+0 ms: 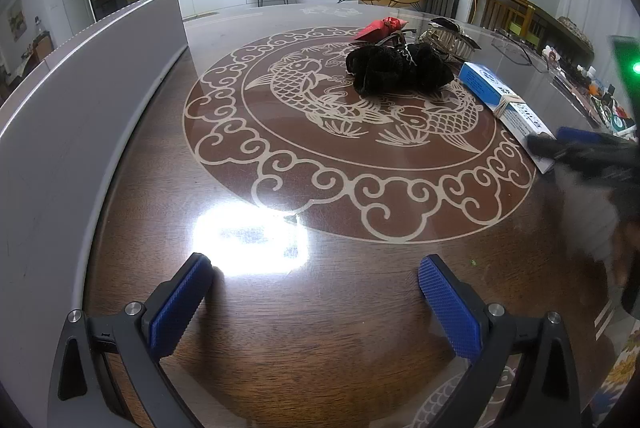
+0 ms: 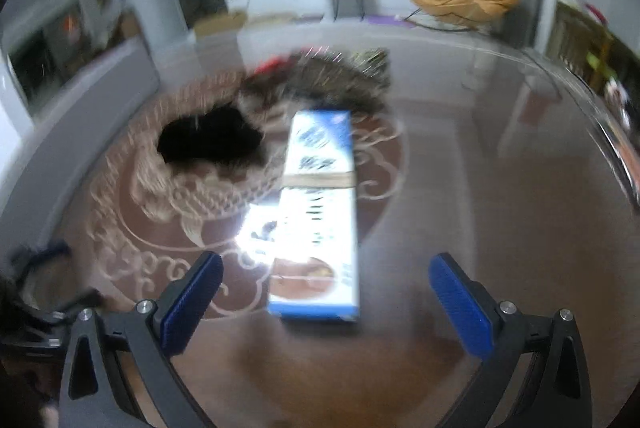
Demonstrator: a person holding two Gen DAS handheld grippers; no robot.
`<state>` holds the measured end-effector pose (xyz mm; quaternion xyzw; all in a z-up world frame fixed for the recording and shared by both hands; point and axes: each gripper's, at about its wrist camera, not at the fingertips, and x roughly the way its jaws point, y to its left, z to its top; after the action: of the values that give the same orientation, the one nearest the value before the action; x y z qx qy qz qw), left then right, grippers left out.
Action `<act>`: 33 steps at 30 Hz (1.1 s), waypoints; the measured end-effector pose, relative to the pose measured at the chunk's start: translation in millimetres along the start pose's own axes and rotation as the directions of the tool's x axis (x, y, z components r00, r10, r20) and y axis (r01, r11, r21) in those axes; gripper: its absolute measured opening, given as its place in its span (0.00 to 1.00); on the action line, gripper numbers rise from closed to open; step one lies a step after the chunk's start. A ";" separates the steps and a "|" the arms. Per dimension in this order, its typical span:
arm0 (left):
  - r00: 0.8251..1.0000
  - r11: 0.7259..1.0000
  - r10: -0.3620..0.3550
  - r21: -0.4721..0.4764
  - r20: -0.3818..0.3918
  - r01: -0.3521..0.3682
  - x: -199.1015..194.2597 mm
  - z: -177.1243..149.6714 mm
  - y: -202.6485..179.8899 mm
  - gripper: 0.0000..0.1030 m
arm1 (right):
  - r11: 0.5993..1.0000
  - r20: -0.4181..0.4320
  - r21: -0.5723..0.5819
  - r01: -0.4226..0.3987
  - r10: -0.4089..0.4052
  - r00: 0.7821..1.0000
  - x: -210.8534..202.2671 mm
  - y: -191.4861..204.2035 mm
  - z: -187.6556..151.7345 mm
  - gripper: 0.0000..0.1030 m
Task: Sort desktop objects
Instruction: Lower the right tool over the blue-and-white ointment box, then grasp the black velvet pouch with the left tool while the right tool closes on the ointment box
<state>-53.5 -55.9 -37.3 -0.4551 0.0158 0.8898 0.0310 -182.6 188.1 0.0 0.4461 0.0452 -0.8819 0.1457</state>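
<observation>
Sorting looks barely begun, judged from the layout. Both grippers are empty.

Left gripper (image 1: 316, 282): fingers spread wide, nothing between them, held over bare bench (image 1: 280, 328) near the front edge, beside the glare patch.

Right gripper (image 2: 326, 280): fingers spread wide, aimed along the long blue-and-white box (image 2: 320, 212). The near end of the box lies between and just ahead of the fingertips, not yet pinched. This view is motion-blurred, so contact cannot be judged.

Objects all sit clustered on the koi medallion: black fuzzy item (image 1: 396, 70), probably a scrunchie or fabric piece; red packet (image 1: 382, 28) behind it; a toothed hair claw clip (image 1: 448, 38) near the far right; the box with a pale band wrapped around its middle, just right of the black item. Eyeglasses (image 1: 516, 48) lie beyond the box.

A grey tray wall (image 1: 80, 100) runs along the left; its interior is not visible, so whether anything is already sorted cannot be told.

Likely first pick: the box.
</observation>
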 end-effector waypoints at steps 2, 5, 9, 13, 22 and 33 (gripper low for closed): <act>1.000 1.000 0.000 0.000 0.000 0.000 0.0 0.0 -0.1 1.00 | 0.998 -0.046 -0.039 0.053 -0.055 0.997 18.4 7.5 -0.4 1.00; 1.000 1.000 0.001 0.000 0.000 -0.001 0.2 0.0 0.0 1.00 | 0.998 -0.022 -0.014 0.063 -0.064 0.998 16.1 2.7 1.1 1.00; 1.000 1.000 0.003 0.001 0.000 -0.003 0.1 -0.1 -0.3 1.00 | 0.998 -0.020 -0.014 0.066 -0.066 0.998 15.7 0.6 -0.4 1.00; 1.000 1.000 0.000 0.012 -0.012 0.000 1.6 3.4 -0.2 1.00 | 0.998 -0.016 -0.013 0.068 -0.068 0.998 15.5 2.0 -2.6 1.00; 0.994 0.976 -0.039 0.219 0.104 0.015 22.2 102.2 -30.0 1.00 | 0.998 -0.017 -0.013 0.069 -0.069 0.997 17.3 2.2 -1.5 1.00; 0.991 0.918 -0.122 0.386 0.051 0.093 93.5 154.4 -88.2 0.71 | 0.998 -0.017 -0.013 0.069 -0.069 0.997 17.3 2.1 -1.1 1.00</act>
<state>-226.9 44.6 -22.8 -0.4074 0.1629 0.8827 0.1685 -190.8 182.5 -14.4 0.4512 0.0673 -0.8821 0.1175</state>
